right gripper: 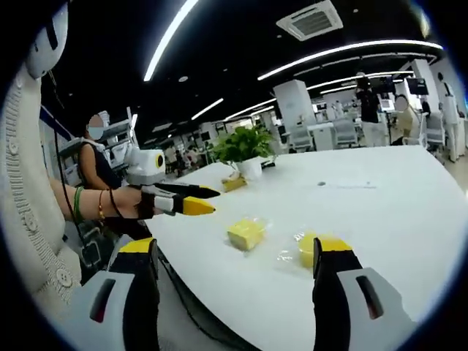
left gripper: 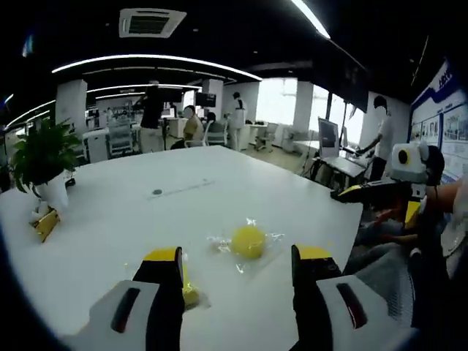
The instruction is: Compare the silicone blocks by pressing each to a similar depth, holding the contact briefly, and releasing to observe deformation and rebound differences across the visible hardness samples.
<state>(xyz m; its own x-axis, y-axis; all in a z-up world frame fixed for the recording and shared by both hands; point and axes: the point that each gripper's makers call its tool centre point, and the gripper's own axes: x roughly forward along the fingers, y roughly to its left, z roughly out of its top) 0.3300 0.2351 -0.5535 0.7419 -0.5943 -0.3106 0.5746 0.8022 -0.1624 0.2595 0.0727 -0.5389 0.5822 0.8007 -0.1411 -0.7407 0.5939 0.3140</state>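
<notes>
Approach, before any press.
My left fingers (left gripper: 238, 274) and right fingers (right gripper: 238, 274) both stand apart and hold nothing above the white surface (left gripper: 110, 219); the round yellow block (left gripper: 248, 240) and the square one (right gripper: 245, 234) lie near, so next I lower onto one.

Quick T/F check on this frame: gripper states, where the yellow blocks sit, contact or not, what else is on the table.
1. Both grippers are open. True: the left gripper and the right gripper each show a wide gap between the jaws.
2. A gripper is pressing a block. False: neither touches one.
3. The round block and the square block lie in clear wrappers on the white table. True.
4. The two blocks are stacked. False: they lie side by side, apart.
5. A potted plant stands on the table. True.
</notes>
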